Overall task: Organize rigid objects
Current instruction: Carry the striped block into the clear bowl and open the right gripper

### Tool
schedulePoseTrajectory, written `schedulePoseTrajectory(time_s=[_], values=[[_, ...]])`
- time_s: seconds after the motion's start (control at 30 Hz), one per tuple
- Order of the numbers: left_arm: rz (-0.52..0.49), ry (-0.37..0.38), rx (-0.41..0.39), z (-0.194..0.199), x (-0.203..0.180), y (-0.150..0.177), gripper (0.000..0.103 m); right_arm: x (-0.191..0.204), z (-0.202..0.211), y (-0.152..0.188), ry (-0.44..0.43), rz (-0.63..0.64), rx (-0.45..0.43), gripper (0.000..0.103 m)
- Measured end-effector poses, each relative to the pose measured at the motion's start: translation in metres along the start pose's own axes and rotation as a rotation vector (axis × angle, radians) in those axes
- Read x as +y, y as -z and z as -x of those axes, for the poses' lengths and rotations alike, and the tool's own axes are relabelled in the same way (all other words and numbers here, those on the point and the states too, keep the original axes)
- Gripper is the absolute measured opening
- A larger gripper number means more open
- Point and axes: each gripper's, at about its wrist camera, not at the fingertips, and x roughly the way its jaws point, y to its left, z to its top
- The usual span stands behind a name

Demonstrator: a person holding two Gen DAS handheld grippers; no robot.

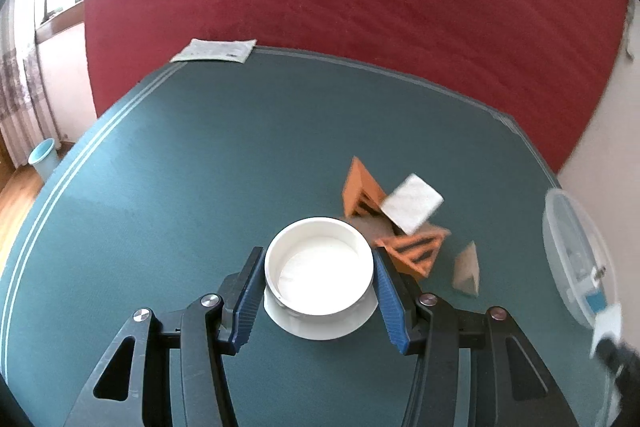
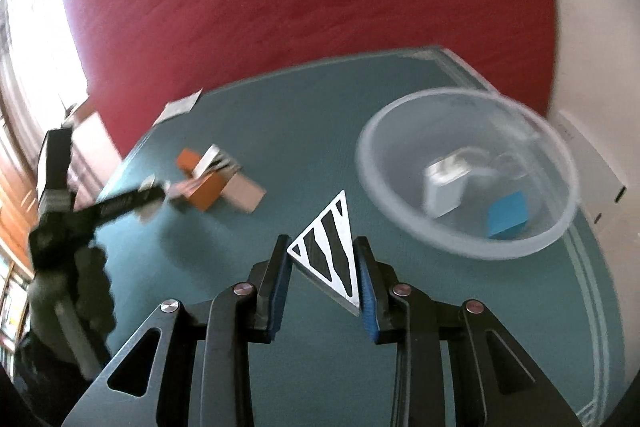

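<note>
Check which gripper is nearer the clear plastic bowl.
Right. The right gripper, shut on the white striped triangle, is beside the clear plastic bowl. The left gripper holds the white round container farther off.

Your white round cup (image 1: pixel 319 270): upright, open top, wide base flange, near centre of green table. Your white striped triangle (image 2: pixel 329 254): tilted, point up, just left of clear bowl (image 2: pixel 472 131). Bowl holds white block (image 2: pixel 446 189), blue block (image 2: pixel 508 215). Orange striped wedges (image 1: pixel 416 253), white square (image 1: pixel 412 202) piled right of cup.
</note>
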Motion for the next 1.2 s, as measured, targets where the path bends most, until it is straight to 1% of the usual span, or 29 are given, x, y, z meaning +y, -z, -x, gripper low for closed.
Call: schedulePoseTrajectory(time_s=[0.1,0.23,0.3,0.43,0.63,0.67,0.93,1.07,1.2], values=[[-0.01,0.012,0.012,0.001,-0.004,0.003,0.055,-0.017,0.006,-0.01,0.036,-0.015,-0.034,0.032],[-0.029,0.018,0.008,0.008,-0.014,0.004,0.055,-0.035,0.007,-0.02,0.079,-0.023,-0.062,0.032],[-0.042,0.026,0.009,0.011,-0.02,0.005,0.055,-0.048,0.002,-0.025,0.103,-0.041,-0.064,0.032],[-0.074,0.037,0.005,0.016,-0.033,0.007,0.055,-0.066,-0.01,-0.032,0.123,-0.065,-0.055,0.032],[-0.12,0.049,0.0,0.023,-0.052,0.011,0.055,-0.069,-0.034,-0.037,0.12,-0.039,-0.029,0.032],[-0.126,0.049,-0.001,0.023,-0.053,0.012,0.055,-0.069,-0.038,-0.037,0.118,-0.035,-0.028,0.03],[-0.164,0.047,0.008,0.022,-0.069,0.015,0.055,-0.068,-0.073,-0.05,0.105,-0.017,-0.008,0.03],[-0.184,0.046,0.009,0.024,-0.078,0.017,0.055,-0.073,-0.068,-0.049,0.108,-0.027,-0.037,0.03],[-0.205,0.062,0.026,0.019,-0.09,0.018,0.055,-0.083,-0.061,-0.047,0.155,-0.029,-0.073,0.031]])
